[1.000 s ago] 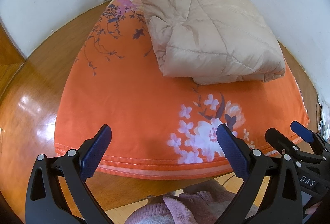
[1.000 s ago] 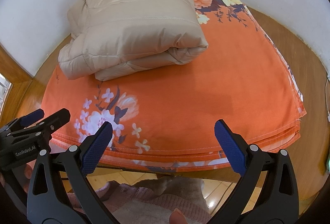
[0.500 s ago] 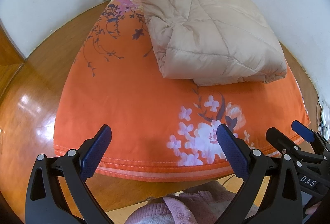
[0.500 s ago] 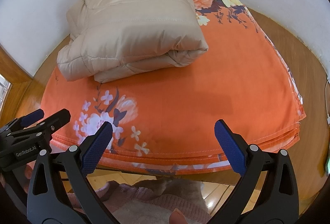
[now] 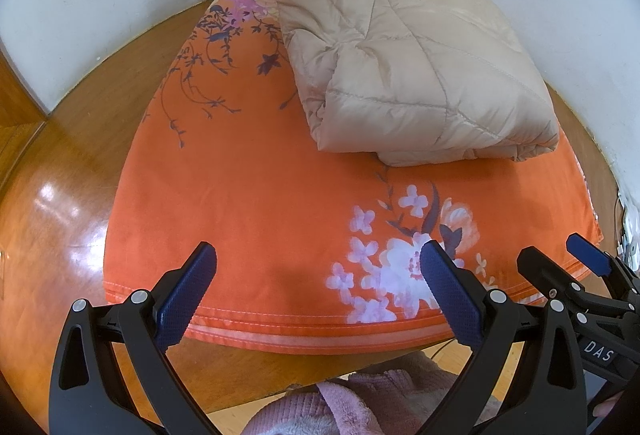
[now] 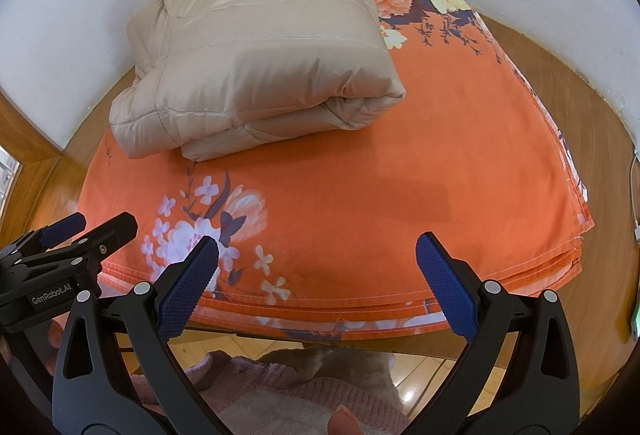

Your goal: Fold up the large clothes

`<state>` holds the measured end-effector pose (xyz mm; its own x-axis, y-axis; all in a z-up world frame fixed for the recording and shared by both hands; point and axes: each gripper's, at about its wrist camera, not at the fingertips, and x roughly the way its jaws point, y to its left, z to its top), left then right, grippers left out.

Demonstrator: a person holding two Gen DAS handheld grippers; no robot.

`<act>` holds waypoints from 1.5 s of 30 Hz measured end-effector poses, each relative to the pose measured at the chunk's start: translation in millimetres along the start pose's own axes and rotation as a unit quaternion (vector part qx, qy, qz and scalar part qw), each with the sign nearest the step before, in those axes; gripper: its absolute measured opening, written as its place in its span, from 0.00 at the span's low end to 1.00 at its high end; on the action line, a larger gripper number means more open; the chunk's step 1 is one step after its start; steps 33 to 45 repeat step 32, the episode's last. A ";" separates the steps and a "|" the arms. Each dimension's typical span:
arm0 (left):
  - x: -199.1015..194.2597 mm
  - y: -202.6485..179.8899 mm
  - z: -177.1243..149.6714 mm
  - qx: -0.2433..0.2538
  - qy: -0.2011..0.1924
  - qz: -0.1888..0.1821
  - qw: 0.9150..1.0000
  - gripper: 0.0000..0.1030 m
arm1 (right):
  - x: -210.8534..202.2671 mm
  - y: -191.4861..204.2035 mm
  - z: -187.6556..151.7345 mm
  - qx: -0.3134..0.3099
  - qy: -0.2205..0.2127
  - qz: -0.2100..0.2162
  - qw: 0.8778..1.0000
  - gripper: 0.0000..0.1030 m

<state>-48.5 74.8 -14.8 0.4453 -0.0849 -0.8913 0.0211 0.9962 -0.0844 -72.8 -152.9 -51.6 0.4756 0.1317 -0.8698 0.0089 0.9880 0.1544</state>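
Two grippers hover side by side over the near hem of the orange floral sheet (image 5: 280, 195), both spread wide and holding nothing. On your left, the left gripper (image 5: 318, 289) brackets a plain stretch of hem, probably set to pinch an edge for another fold. The sheet lies smooth on the wooden table (image 5: 68, 163), already doubled into stacked layers at its right edge. Farther back, towards the wall, the beige quilted duvet (image 5: 404, 59) sits on it as a puffy, slippery folded bundle. On your right, the right gripper (image 6: 318, 271) frames the white blossoms.
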 end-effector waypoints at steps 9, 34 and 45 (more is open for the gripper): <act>0.4 -1.1 -0.9 0.002 0.000 -0.001 1.000 0.94 | 0.0 -1.1 1.5 -0.002 -0.002 -0.001 1.000 0.95; 8.0 7.8 8.1 -0.021 0.004 0.013 1.000 0.94 | 2.7 -2.6 8.1 0.013 -0.003 -0.003 1.000 0.95; 8.0 7.8 8.1 -0.021 0.004 0.013 1.000 0.94 | 2.7 -2.6 8.1 0.013 -0.003 -0.003 1.000 0.95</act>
